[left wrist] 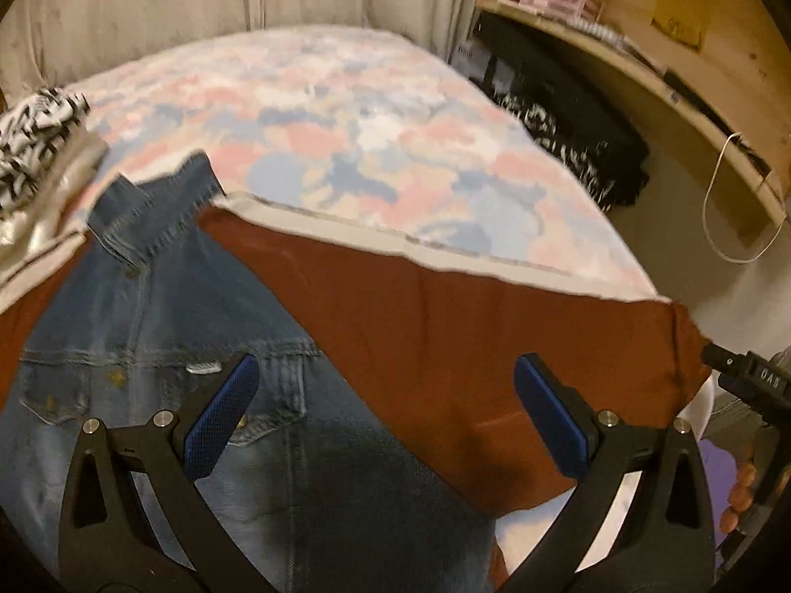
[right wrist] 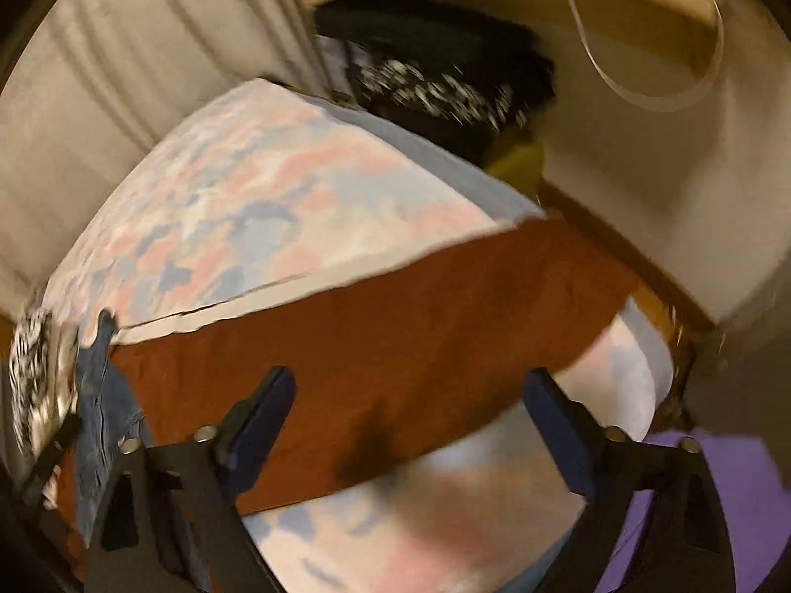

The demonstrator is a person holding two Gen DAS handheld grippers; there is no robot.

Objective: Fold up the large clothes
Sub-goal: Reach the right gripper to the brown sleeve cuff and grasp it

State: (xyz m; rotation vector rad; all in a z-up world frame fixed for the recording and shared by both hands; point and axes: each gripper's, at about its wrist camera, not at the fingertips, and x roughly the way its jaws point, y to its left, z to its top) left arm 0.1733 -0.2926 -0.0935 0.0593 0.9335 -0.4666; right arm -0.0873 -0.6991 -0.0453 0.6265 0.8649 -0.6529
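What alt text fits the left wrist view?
The open left gripper hovers over a denim jacket lying on a rust-brown cloth, spread across a pastel-patterned bed.

A blue denim jacket (left wrist: 188,346) lies spread flat, collar pointing away, chest pockets up, under and ahead of the left fingers (left wrist: 222,415). It rests on a rust-brown cloth (right wrist: 375,346) stretching between and beyond the right fingers (right wrist: 262,420).
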